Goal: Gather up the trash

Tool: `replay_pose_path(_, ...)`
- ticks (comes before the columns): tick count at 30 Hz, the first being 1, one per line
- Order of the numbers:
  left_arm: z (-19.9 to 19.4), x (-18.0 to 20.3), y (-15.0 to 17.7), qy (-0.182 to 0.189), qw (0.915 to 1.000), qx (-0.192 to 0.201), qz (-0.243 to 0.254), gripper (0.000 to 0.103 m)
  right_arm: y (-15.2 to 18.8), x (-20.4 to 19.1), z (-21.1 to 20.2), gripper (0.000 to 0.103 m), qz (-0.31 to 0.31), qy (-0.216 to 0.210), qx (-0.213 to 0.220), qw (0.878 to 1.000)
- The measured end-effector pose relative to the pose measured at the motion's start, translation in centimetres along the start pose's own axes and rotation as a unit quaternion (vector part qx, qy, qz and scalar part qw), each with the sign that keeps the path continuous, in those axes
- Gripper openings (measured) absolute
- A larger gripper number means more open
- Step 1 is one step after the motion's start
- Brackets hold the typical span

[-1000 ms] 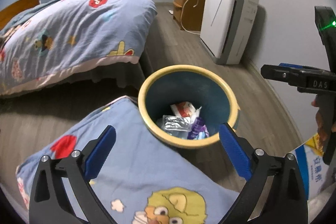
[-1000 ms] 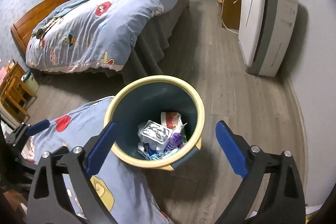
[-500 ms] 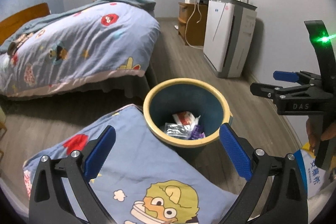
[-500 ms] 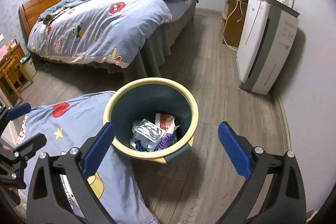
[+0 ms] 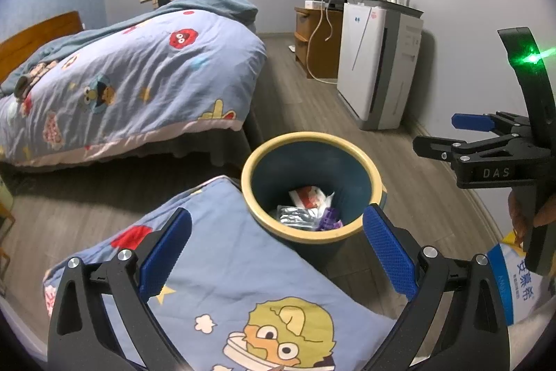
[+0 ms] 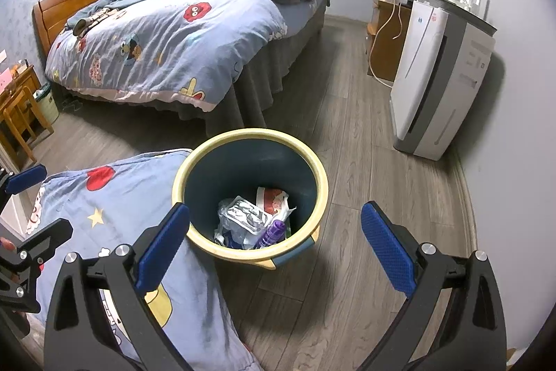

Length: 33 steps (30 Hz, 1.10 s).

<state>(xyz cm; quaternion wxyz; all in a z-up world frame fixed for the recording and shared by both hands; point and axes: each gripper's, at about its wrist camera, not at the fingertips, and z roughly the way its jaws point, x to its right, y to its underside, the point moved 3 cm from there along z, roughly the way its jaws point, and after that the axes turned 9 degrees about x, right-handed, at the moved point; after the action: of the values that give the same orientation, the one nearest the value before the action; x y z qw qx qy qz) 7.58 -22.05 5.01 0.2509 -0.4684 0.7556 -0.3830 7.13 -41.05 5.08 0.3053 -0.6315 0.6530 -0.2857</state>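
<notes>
Both tongs, left (image 5: 276, 244) and right (image 6: 274, 244), are spread wide (nothing held), side by side.

Dim, bluish indoor light with soft floor shadows — sharp centres, fisheye-bent edges, black corners, one green glare (image 5: 531, 58).

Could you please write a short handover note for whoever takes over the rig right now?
Left gripper: open, empty, above the cartoon-print bedding beside the bin.
Right gripper: open, empty, above the bin's near rim.
Trash bin: upright on the floor, holding a silver wrapper, a red-and-white packet and a purple item.
Done: those pieces are in.
Left: no loose trash shows; check the floor.
</notes>
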Motion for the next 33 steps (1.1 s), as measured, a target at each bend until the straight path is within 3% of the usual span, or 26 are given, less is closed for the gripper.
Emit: replay_pose_path(33, -0.03, 0.56, -0.06, 0.002, 1.0000, -0.003, 0.002, 0.098, 0.29, 0.28, 0.62, 0.097, 0.000, 0.003, -0.009, 1.000)
